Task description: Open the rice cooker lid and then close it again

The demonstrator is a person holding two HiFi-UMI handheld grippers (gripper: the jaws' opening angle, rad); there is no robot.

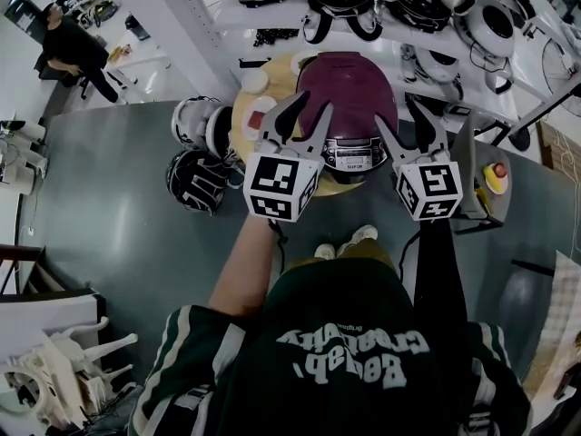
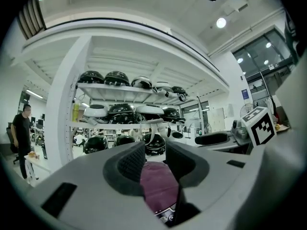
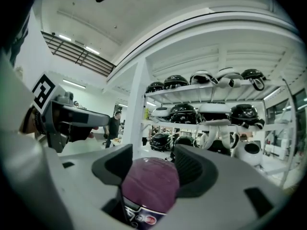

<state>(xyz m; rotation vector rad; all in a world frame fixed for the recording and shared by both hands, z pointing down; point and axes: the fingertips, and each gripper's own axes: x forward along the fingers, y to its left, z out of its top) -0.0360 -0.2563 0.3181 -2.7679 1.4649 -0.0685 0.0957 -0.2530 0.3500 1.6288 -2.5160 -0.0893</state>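
The rice cooker (image 1: 349,98) has a maroon lid, which is down, and a control panel on its near side; it stands on a round wooden table (image 1: 241,130). My left gripper (image 1: 315,104) hangs over the cooker's left front, open with nothing between its fingers. My right gripper (image 1: 395,109) hangs at the cooker's right front, also open and empty. Both are held level, side by side. In the left gripper view the cooker (image 2: 158,188) shows low between the jaws of the left gripper (image 2: 156,162). In the right gripper view the cooker (image 3: 151,183) lies below the right gripper (image 3: 152,164).
Behind the table stand white shelves (image 1: 272,12) full of helmets. Two more helmets (image 1: 195,180) sit on the floor left of the table. A white cup (image 1: 254,80) stands on the table. A yellow box with a red button (image 1: 495,178) is at the right. A person (image 1: 68,48) sits far left.
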